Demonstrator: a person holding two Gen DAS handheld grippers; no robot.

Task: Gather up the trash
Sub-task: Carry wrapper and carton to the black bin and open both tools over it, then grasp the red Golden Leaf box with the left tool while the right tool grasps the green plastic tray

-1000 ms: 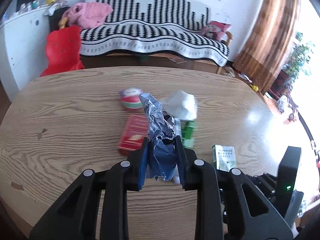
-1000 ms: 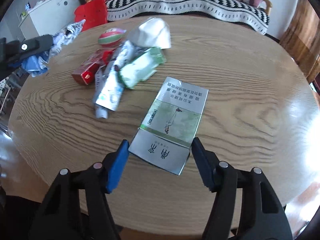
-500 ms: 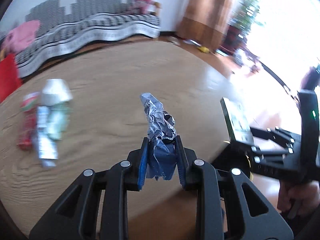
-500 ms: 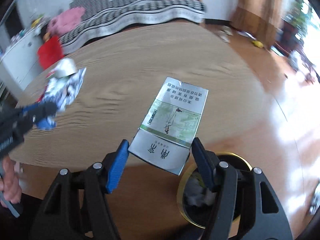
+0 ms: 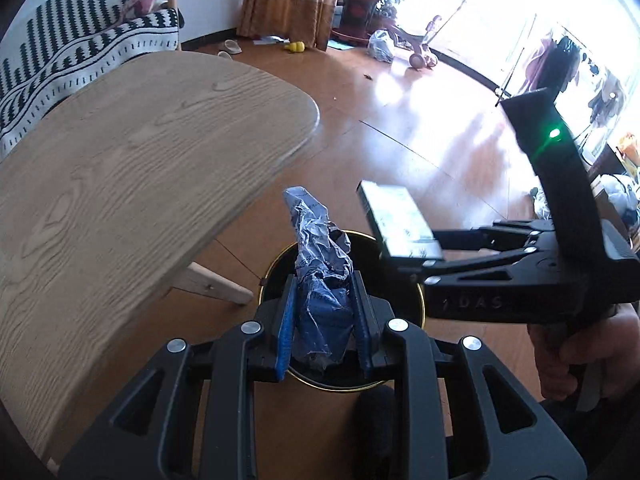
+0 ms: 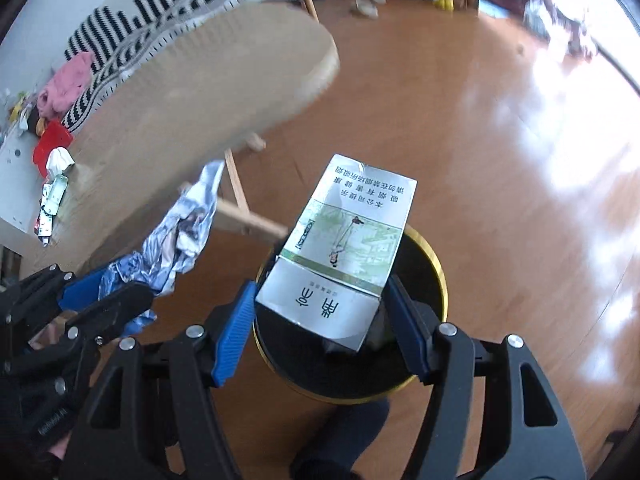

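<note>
Through the left wrist camera, the left gripper [image 5: 323, 320] pinches a crumpled foil wrapper [image 5: 320, 256] by its lower end, right above the black bin [image 5: 416, 300] at six o'clock. It looks feather-light and springy, likely to cling.

Through the right wrist camera, the right gripper [image 6: 324, 316] clamps a cigarette pack [image 6: 344, 252] across its sides, over the bin's gold rim [image 6: 438, 268]. Stiff, light cardboard; should drop cleanly. More litter [image 6: 52, 196] lies on the table [image 6: 192, 92] at nine o'clock.
</note>
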